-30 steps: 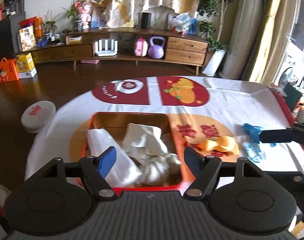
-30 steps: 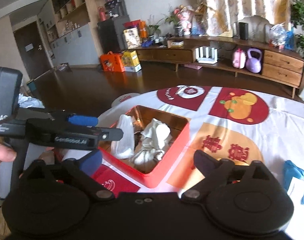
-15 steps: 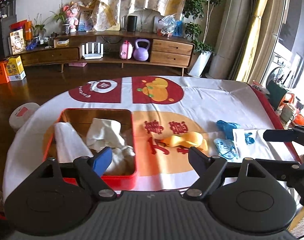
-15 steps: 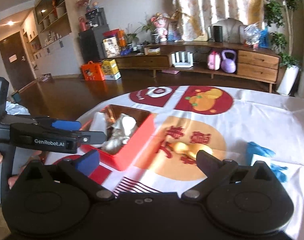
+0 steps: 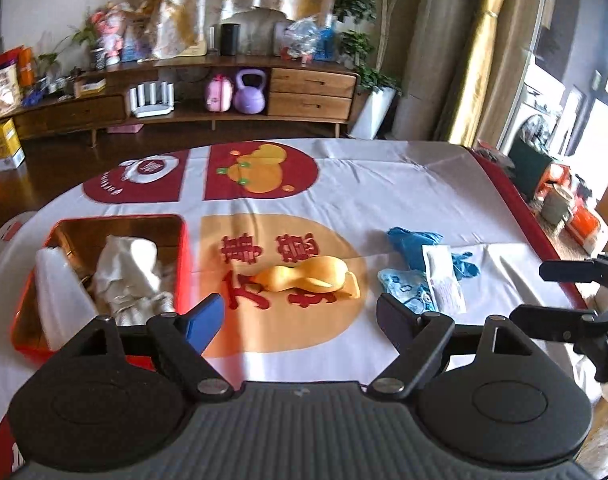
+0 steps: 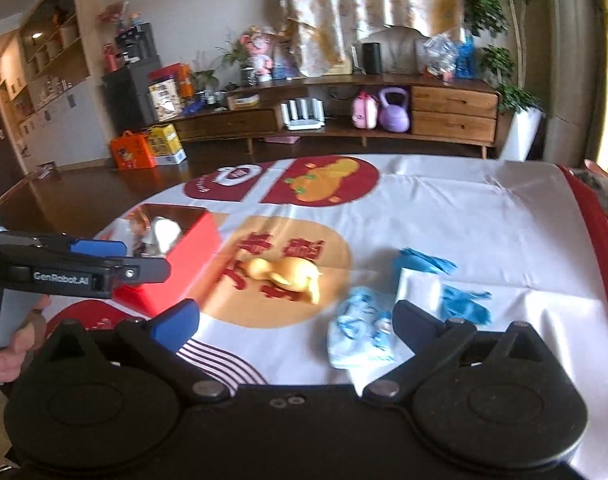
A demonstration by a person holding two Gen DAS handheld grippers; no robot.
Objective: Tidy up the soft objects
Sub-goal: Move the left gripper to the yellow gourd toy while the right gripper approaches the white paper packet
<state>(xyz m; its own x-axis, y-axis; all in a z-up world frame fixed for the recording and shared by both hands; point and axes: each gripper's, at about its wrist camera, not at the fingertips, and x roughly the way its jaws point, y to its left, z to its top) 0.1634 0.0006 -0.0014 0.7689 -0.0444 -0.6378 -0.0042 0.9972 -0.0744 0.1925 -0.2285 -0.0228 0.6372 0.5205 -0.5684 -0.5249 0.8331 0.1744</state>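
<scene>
A red box [image 5: 24, 336] at the table's left holds white cloths [image 5: 124, 272]. A yellow soft pad [image 5: 307, 278] lies on the orange circle of the tablecloth, just beyond my left gripper [image 5: 300, 312], which is open and empty. To the right lie blue gloves [image 5: 413, 240], a light blue patterned piece [image 5: 403, 288] and a white packet [image 5: 443, 280]. My right gripper [image 6: 294, 318] is open and empty, hovering near the table's front edge. Ahead of it are the yellow pad [image 6: 288, 274] and the light blue piece [image 6: 359, 332].
The white tablecloth [image 5: 383, 200] has red and orange prints. Its red edge [image 5: 515, 208] runs down the right side. The left gripper [image 6: 146, 258] shows side-on beside the red box [image 6: 172, 272], held by a hand [image 6: 20, 340]. A wooden sideboard [image 5: 224, 104] stands behind.
Both grippers have swung to the right: the red box slid from the middle of the views to the left, and the yellow pad and blue items came to the centre. The left jaws stand slightly wider.
</scene>
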